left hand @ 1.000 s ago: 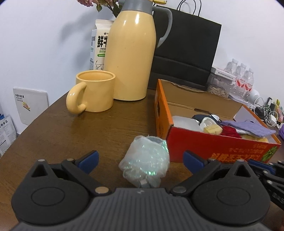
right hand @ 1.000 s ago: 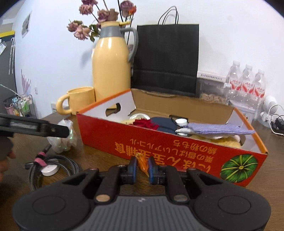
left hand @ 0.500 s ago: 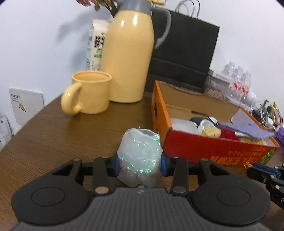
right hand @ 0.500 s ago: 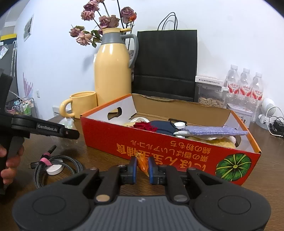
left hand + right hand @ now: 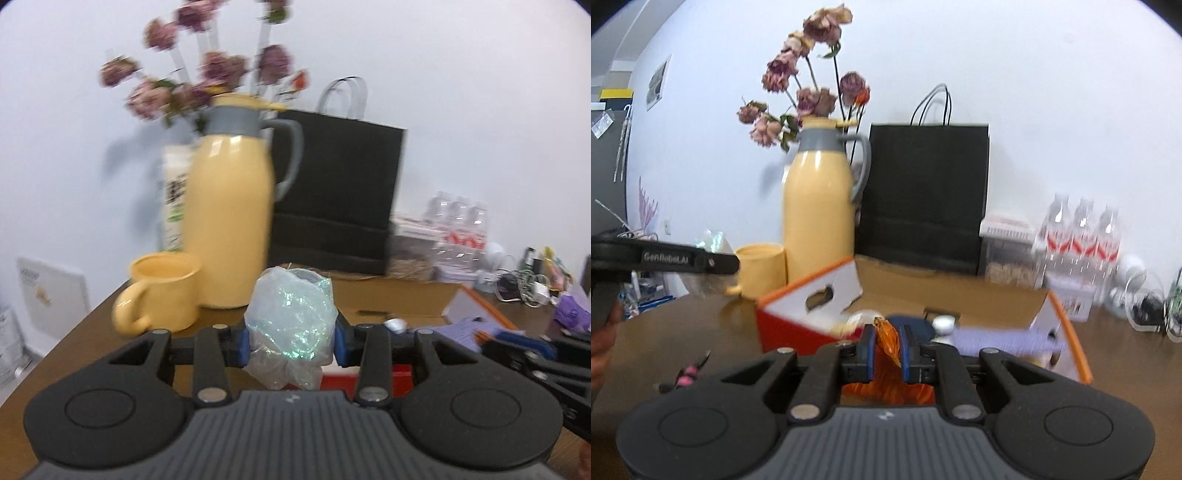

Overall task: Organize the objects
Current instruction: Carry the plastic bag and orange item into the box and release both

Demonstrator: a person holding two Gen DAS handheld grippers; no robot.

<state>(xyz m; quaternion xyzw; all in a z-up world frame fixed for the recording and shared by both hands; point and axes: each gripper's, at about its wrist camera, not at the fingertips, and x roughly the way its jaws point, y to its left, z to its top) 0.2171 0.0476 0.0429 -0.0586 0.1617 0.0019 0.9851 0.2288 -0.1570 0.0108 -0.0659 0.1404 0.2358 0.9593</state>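
The crinkled iridescent plastic bag (image 5: 291, 328), newly pinched by the left gripper (image 5: 291, 341), is lifted; the right gripper (image 5: 886, 345) is clamped on an orange wrapper (image 5: 888, 338), near the red cardboard box (image 5: 798, 325).

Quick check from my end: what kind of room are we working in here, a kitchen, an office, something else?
Probably an office or break-room corner, not a kitchen. A brown wooden table against a plain white wall holds a yellow thermos jug, a matching mug, a black paper bag and packed water bottles, with tangled chargers at the far end.
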